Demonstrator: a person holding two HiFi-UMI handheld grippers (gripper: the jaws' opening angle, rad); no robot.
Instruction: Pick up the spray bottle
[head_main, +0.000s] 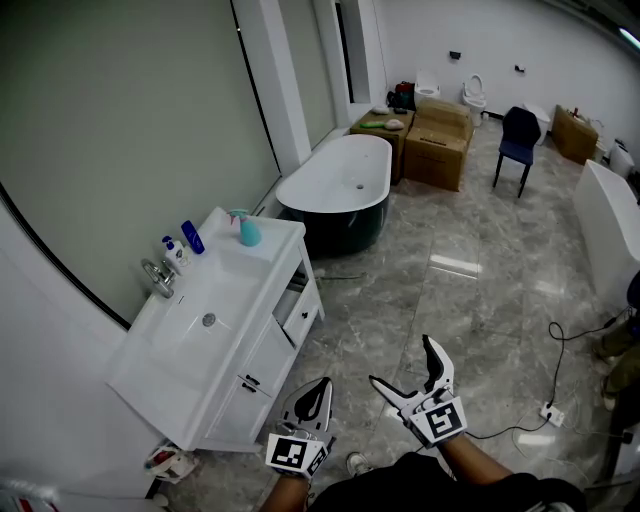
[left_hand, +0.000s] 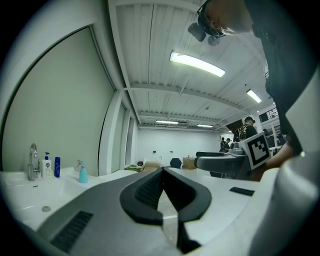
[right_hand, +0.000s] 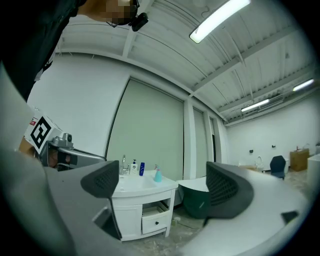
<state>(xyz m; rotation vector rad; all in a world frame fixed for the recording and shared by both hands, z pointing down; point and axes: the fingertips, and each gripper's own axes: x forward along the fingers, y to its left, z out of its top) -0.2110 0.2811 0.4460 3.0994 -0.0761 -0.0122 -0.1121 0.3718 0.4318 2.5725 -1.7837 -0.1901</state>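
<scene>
The spray bottle (head_main: 249, 230) is small, with a turquoise body and a pale pink trigger head. It stands upright on the white surface (head_main: 235, 280) of the vanity, at the end nearest to the bathtub (head_main: 335, 180) and close to the green wall. A dark blue bottle (head_main: 192, 237) stands near it, on the side of the faucet (head_main: 158, 275), but does not touch it.

The left gripper (head_main: 318, 386) has its jaws together. The dark pads meet and nothing is between them. The right gripper (head_main: 400, 362) has its jaws wide apart and they hold nothing. In the right gripper view, the vanity and the spray bottle appear far off in the gap between the jaws. Both grippers are over the grey floor (head_main: 450, 290), well apart from the vanity, and touch nothing.
</scene>
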